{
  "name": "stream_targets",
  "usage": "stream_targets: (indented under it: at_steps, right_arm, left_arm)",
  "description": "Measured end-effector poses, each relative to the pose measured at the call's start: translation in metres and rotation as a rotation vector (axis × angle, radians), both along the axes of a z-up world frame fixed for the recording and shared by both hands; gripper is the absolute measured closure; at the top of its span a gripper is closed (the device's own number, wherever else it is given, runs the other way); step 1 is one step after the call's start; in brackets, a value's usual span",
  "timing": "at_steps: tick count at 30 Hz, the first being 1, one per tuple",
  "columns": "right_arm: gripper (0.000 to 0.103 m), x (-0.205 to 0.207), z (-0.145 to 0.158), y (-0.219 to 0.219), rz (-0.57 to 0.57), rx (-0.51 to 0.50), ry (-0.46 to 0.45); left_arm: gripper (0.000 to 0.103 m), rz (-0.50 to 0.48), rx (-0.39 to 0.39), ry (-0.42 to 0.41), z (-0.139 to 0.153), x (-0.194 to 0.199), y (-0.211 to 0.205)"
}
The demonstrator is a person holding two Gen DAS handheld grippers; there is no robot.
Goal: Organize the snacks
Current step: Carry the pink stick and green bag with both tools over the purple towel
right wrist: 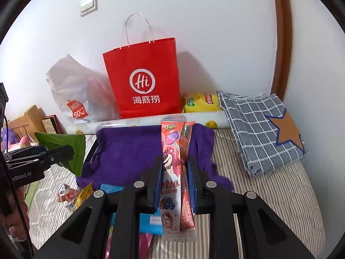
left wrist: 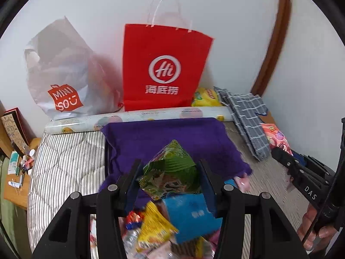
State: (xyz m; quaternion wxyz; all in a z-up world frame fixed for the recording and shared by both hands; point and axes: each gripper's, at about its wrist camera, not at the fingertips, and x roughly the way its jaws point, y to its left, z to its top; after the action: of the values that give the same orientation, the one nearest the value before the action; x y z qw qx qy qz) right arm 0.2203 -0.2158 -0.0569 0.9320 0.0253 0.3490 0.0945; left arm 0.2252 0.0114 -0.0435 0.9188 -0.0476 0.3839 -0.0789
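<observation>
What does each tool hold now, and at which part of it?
The left tool pinches the green snack bag by its sides, near its middle. The right tool clamps the pink candy packet around its middle.

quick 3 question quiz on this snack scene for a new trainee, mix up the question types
1. True or false: both grippers hold a snack packet.
2. Multiple choice: what does the right gripper grip? A) a yellow packet B) the pink lollipop packet C) the checked cloth
3. Short answer: what stands against the wall between the white Miniso bag and the yellow packet?

Key
1. True: the left gripper is shut on the green snack packet, the right on the pink one.
2. B
3. The red paper bag, upright, behind the purple cloth.
</observation>
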Motion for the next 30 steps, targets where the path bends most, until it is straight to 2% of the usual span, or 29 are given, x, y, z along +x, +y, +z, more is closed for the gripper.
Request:
stream_targets:
  at_steps: [10,17,22,27,30]
  right_arm:
    - [0.081,0.084,-0.036,0.014,0.046,-0.015,0.035]
    - [0.081,0.136,-0.063,0.014,0.076,-0.009,0.082]
    - [0.081,0.161,-0.092,0.017,0.087,-0.011,0.145]
    - [0.081,0.174,-0.111,0.023,0.107,-0.026,0.187]
    - [0.081,0.179,-0.120,0.025,0.106,-0.016,0.214]
  left_arm:
    - [0.054,0.068,0.006,0.059,-0.031,0.078,0.019]
    - [0.054,0.077,-0.015,0.123,-0.062,0.129,0.019]
    - [0.054,0.076,-0.010,0.168,-0.084,0.153,0.022]
    - [0.054,0.063,-0.008,0.220,-0.104,0.163,0.025]
    - [0.054,0.060,-0.012,0.225,-0.110,0.163,0.026]
